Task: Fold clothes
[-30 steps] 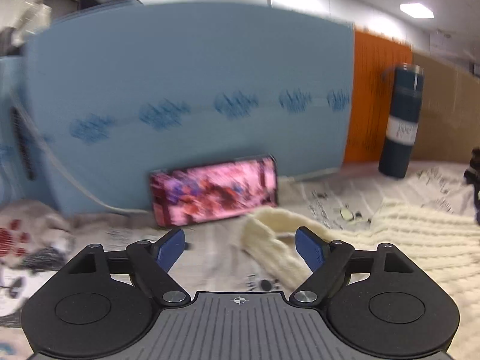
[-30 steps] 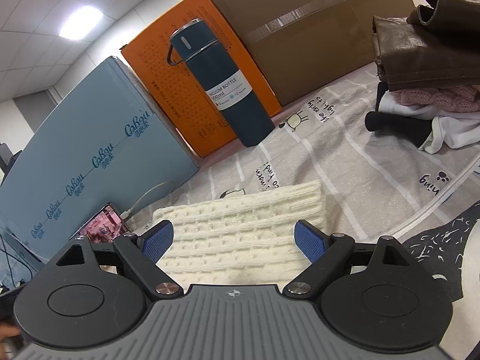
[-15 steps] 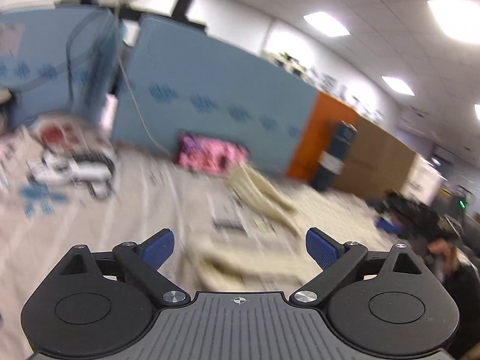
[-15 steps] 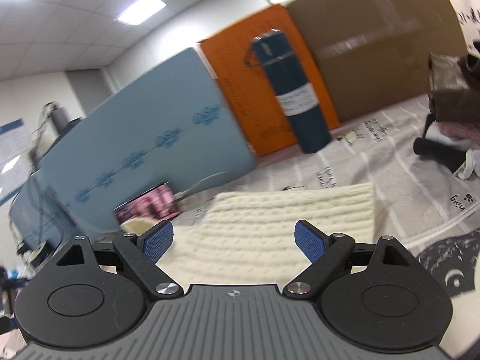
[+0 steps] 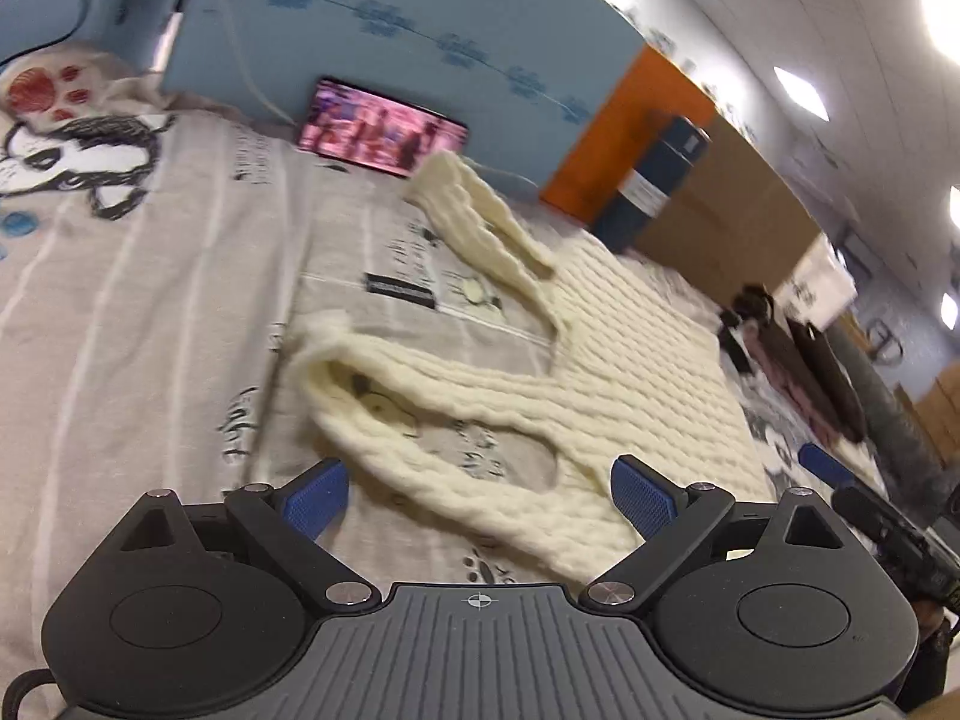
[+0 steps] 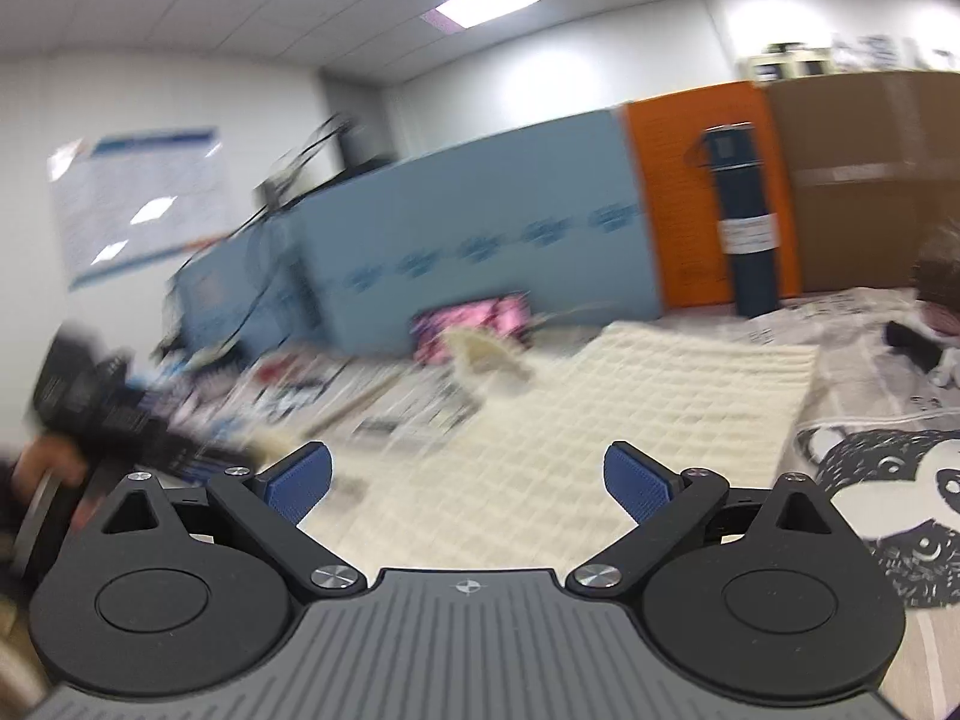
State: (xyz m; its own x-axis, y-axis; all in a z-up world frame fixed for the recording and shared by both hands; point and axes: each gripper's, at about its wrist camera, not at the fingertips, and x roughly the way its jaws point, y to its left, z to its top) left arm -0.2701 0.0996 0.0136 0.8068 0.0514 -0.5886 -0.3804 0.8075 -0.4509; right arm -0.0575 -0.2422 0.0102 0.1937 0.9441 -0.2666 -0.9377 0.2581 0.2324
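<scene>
A cream cable-knit sweater point(image 5: 618, 354) lies flat on the printed sheet point(image 5: 150, 312), its sleeves and neck end toward the left. My left gripper point(image 5: 480, 495) is open and empty, just above the near sleeve and collar edge point(image 5: 420, 420). In the right wrist view the sweater point(image 6: 630, 396) spreads ahead, blurred. My right gripper point(image 6: 468, 480) is open and empty over the sweater's near part. The right gripper's blue pad also shows in the left wrist view point(image 5: 825, 465).
A phone with a lit pink screen point(image 5: 381, 126) leans on a blue box point(image 5: 420, 18) at the back. A dark blue bottle point(image 6: 744, 222) stands by orange point(image 6: 678, 198) and brown boxes. A pile of dark clothes point(image 5: 804, 360) lies at the right.
Both grippers have swung and pulled back. The left view now looks down on the sleeves and collar instead of the phone. The right view has turned left and is blurred.
</scene>
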